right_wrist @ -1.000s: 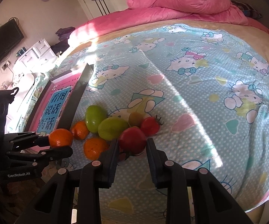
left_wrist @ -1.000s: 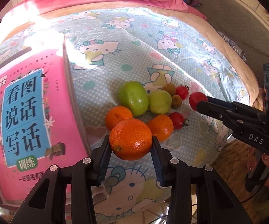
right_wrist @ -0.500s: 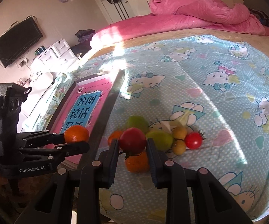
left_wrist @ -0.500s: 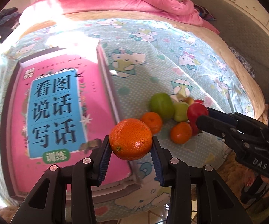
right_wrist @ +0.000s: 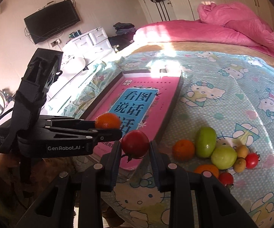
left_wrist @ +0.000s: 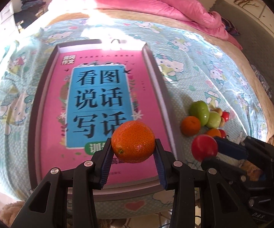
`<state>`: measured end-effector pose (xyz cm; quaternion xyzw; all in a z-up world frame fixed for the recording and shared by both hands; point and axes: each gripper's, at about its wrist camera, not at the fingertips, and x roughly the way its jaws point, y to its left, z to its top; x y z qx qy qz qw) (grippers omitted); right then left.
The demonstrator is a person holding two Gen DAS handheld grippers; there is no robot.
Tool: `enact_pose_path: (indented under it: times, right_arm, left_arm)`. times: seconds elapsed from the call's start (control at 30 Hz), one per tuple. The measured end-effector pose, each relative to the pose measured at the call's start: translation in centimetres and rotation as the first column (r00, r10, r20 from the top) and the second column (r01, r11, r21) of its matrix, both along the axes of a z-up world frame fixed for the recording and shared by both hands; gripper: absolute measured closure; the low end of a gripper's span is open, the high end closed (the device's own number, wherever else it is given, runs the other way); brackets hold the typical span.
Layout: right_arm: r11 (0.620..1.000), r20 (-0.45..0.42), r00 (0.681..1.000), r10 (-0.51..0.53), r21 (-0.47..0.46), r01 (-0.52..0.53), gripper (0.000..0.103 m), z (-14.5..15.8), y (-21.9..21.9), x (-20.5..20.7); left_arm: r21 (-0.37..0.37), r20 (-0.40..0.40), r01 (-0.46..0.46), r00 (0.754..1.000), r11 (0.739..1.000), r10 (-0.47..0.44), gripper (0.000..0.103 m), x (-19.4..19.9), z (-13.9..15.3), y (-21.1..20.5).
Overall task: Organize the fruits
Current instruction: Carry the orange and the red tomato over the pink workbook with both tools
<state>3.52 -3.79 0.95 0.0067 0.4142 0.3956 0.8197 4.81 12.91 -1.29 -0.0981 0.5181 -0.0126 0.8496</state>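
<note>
My left gripper [left_wrist: 133, 152] is shut on an orange mandarin [left_wrist: 132, 141], held above the near end of a tray with a pink book cover inside [left_wrist: 99, 95]. My right gripper [right_wrist: 135, 150] is shut on a red tomato [right_wrist: 135, 146], beside the tray's near right corner. In the left wrist view that tomato [left_wrist: 204, 148] shows at the right. The right wrist view shows the left gripper [right_wrist: 109, 128] with its mandarin [right_wrist: 108, 121] over the tray [right_wrist: 172, 110]. On the bedsheet lies a heap of fruit: two green ones [right_wrist: 205, 141], mandarins [right_wrist: 183, 149], small tomatoes [right_wrist: 252, 160].
The bed carries a light blue cartoon-cat sheet [right_wrist: 232, 95] and a pink duvet [right_wrist: 232, 26] bunched at the far end. A white drawer unit [right_wrist: 91, 41] and a wall television [right_wrist: 52, 21] stand beyond the bed's left side. The bed's near edge runs just below both grippers.
Both grippers have swung left with their fruit, away from the heap. The mandarin now hangs over the tray and the tomato beside its corner. The grips have not changed.
</note>
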Motion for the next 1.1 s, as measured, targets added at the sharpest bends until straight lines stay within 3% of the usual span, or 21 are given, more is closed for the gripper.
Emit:
enact_pose_path:
  times: [0.43, 1.1]
  right_arm:
    - [0.997, 0.007, 0.998, 0.058, -0.061, -0.057, 0.073, -1.6, 2.5, -0.8]
    - [0.981, 0.006, 0.994, 0.110, -0.161, -0.108, 0.073, -3.9, 5.0, -1.6]
  left_arm:
    - [0.022, -0.043, -0.140, 0.989, 0.990, 0.141, 0.060, -1.1, -1.4, 4.4]
    - [0.069, -0.111, -0.236, 0.964, 0.969, 0.242, 0.060, -1.9, -3.1, 6.9]
